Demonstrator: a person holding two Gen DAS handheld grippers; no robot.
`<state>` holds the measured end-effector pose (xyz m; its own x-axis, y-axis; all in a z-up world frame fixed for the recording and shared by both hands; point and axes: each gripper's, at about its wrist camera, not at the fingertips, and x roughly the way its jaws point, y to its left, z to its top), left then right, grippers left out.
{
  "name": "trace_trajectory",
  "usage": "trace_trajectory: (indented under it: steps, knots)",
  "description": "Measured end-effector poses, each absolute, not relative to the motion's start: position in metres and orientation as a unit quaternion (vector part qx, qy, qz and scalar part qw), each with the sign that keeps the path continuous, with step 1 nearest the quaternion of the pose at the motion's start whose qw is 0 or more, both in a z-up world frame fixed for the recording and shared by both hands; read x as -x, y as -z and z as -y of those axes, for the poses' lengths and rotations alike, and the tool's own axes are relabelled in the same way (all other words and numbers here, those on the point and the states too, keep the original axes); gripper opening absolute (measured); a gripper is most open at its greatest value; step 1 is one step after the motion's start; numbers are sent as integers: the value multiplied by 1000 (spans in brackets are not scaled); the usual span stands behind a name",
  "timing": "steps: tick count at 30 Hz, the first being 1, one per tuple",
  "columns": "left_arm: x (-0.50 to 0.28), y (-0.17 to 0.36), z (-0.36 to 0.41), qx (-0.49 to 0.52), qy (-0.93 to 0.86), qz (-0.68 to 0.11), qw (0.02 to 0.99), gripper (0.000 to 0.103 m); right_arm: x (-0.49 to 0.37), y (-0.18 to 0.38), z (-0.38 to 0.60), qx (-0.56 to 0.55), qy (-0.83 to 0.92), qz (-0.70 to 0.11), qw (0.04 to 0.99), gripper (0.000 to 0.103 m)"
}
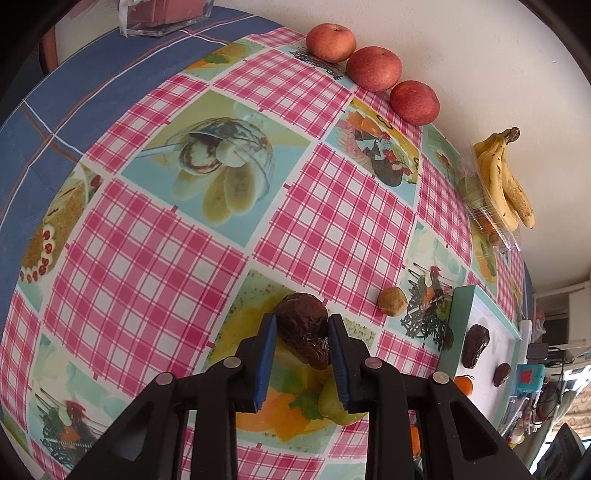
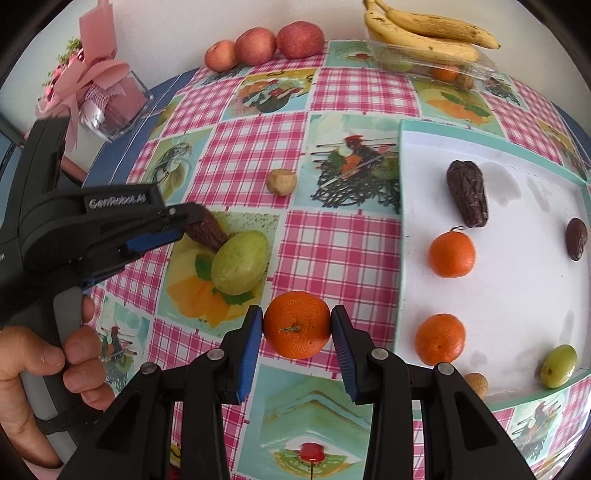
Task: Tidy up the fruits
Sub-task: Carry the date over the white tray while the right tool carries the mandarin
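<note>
In the left wrist view my left gripper (image 1: 301, 324) is shut on a dark wrinkled date (image 1: 303, 326), just above a green fruit (image 1: 334, 406) on the checked tablecloth. The right wrist view shows that left gripper (image 2: 181, 230) side-on, with the date (image 2: 207, 232) touching the green fruit (image 2: 240, 272). My right gripper (image 2: 296, 322) is shut on an orange mandarin (image 2: 296, 325), left of the white tray (image 2: 400, 184). In the tray lie a date (image 2: 467, 194), two mandarins (image 2: 451, 254), a small dark fruit (image 2: 576, 239) and a green fruit (image 2: 557, 365).
A small brown round fruit (image 2: 281, 181) sits mid-table. Three apples (image 2: 299, 38) line the back wall, beside bananas (image 2: 424, 33) lying on a clear plastic box. A pink-bowed clear box (image 2: 107, 96) stands at the far left. A person's hand (image 2: 74, 354) holds the left gripper.
</note>
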<state>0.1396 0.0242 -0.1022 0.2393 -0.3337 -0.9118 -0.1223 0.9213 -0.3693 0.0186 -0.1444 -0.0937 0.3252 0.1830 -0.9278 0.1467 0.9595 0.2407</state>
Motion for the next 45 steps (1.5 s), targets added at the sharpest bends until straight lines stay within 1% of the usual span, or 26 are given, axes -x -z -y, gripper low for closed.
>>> trace_trajectory:
  steps: [6,14,24,36,45]
  knots:
    - [-138,86,-26,188,70,-597,777,29,-17,84,165,-160,11,-567,808,40]
    - [-133,49,-24,185,78,-562,803,29,-8,67,201,-191,44,-542,817,40]
    - [-122,16,-11,182,97,-532,822,29,10,61,259,-219,123,-522,815,40]
    - [-106,2,36,149,140,-527,825,29,47,61,332,-239,222,-506,798,40]
    - [-91,1,82,118,181,-535,816,29,74,56,371,-257,265,-489,790,40]
